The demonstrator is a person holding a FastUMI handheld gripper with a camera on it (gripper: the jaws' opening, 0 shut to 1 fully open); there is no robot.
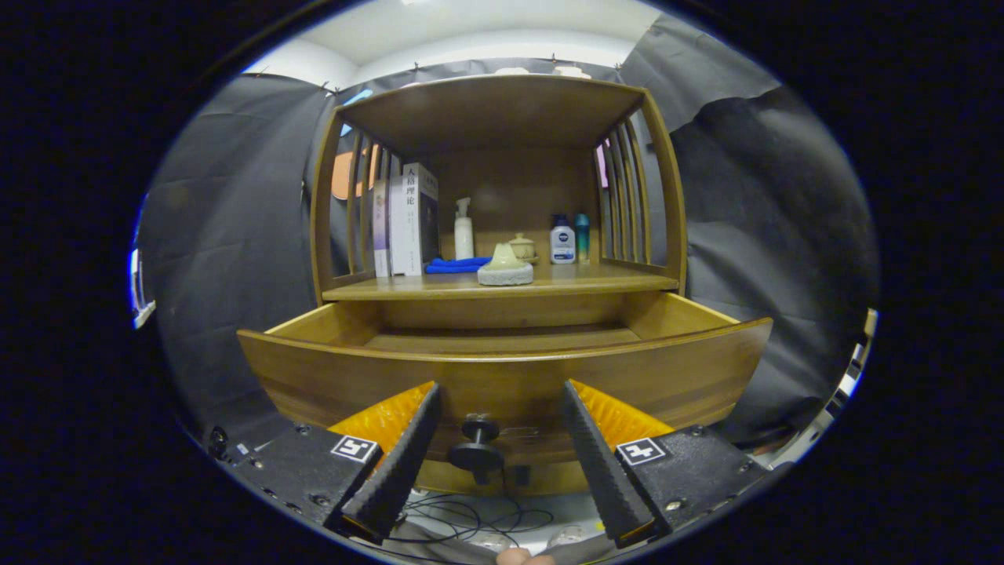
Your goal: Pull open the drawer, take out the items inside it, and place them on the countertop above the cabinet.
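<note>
Gripper: jaws apart, one on either side of the knob, neither touching it.
Knob: dark, round, on the middle of the drawer front, in the gap between the jaws.
Drawer: wooden, pulled well out of the cabinet; curved front just ahead of the jaws; visible part of the inside floor bare, nearer part hidden behind the front.
Cabinet: wooden, slatted sides, open shelf space above the drawer, flat top.
Surface: wooden board directly above the drawer, carrying all items listed below.
Books: upright, at the left end beside the slats.
Blue cloth: folded flat, just right of the books.
Spray bottle: white, upright, behind the cloth.
Pale cone on a grey round base: near the front edge, middle.
Small lidded pot: just behind the cone.
White bottle with dark cap: upright, right of the pot.
Teal bottle: upright, touching or just beside the white bottle.
Cables: thin, dark, looped on the floor below the drawer.
</note>
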